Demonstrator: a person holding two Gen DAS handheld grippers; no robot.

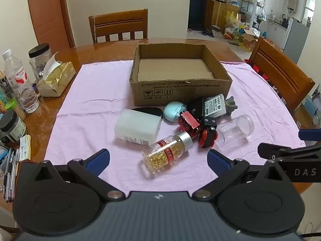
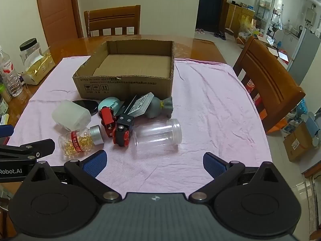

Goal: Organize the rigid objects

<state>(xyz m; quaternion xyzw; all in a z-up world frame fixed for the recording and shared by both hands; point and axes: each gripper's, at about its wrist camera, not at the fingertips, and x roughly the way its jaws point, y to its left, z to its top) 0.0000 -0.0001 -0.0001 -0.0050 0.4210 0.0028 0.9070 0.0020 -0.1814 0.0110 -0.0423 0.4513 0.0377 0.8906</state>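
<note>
A: How do your jaws stand?

B: Your left gripper (image 1: pixel 158 158) has its jaws wide apart with nothing between the blue pads; it hangs over the near edge of the pink cloth (image 1: pixel 96 104). Your right gripper (image 2: pixel 154 162) is just as wide and holds nothing either, tilted down at the same cloth.

A: What lies closest to you?

B: Take the cardboard box (image 1: pixel 180 76) as your landmark. Nearest your left jaws, well in front of the box, the capsule bottle (image 1: pixel 166 150) with a silver cap lies on its side. Just behind it, toward the box, lies the white plastic bottle (image 1: pixel 137 127), also on its side. Nearest your right jaws is the clear jar (image 2: pixel 157 135), on its side, in front of the box's right corner.

A: And between those?

B: The red and black toy train (image 1: pixel 197 128) sits between the capsule bottle and the clear jar, touching the bottle's cap. Closer to the box you see a pale blue round case (image 1: pixel 174 109), a black oval lid (image 1: pixel 150 111), a flat labelled pack (image 1: pixel 214 105) and a grey rubber toy (image 1: pixel 230 106), all bunched just before the box's front wall.

A: And the box itself?

B: It stands open and upright at the far middle of the cloth on the tabletop (image 1: pixel 100 50); only its cardboard floor shows.
</note>
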